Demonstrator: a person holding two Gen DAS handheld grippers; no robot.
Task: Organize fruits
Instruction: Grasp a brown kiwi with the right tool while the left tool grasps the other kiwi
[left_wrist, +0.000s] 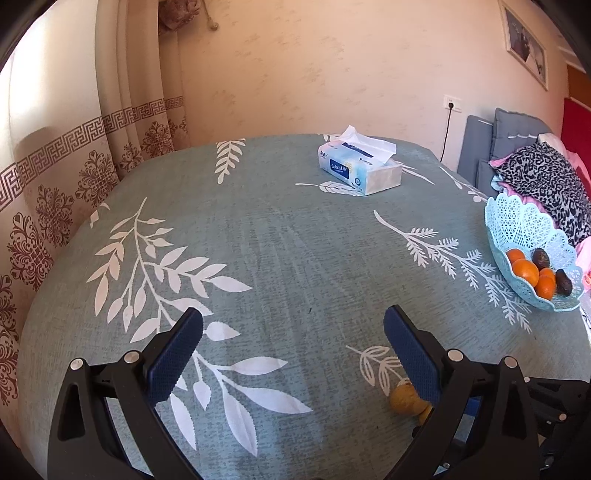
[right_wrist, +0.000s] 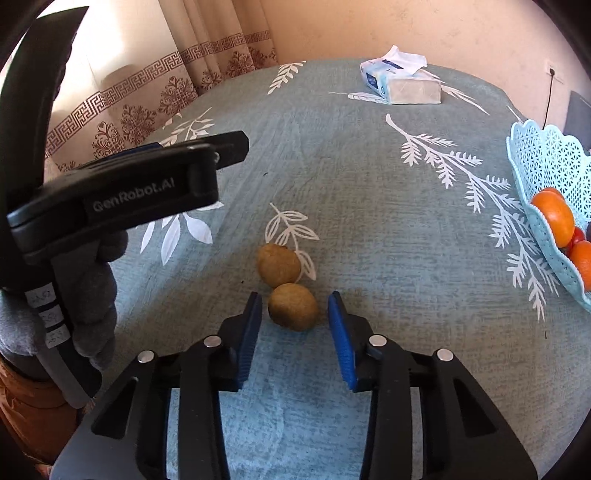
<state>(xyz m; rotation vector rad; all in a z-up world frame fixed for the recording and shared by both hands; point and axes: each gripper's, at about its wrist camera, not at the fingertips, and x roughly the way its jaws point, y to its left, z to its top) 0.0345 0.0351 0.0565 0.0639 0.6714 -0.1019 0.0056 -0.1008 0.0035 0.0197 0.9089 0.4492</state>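
Note:
Two brown kiwis lie touching on the teal leaf-print tablecloth. In the right wrist view the near kiwi (right_wrist: 293, 306) sits between the open blue pads of my right gripper (right_wrist: 294, 308), apart from both; the far kiwi (right_wrist: 279, 265) lies just beyond it. My left gripper (left_wrist: 293, 326) is open and empty above the cloth; one kiwi (left_wrist: 405, 399) shows partly behind its right finger. A light blue lattice fruit basket (left_wrist: 517, 225) at the right edge holds oranges (left_wrist: 526, 272) and dark fruits (left_wrist: 541, 257). It also shows in the right wrist view (right_wrist: 543, 162).
A tissue box (left_wrist: 360, 166) stands at the far side of the table, also in the right wrist view (right_wrist: 402, 83). The left gripper's black body (right_wrist: 129, 195) and gloved hand fill the left of the right wrist view. Curtains and a wall lie behind; cushions lie at the right.

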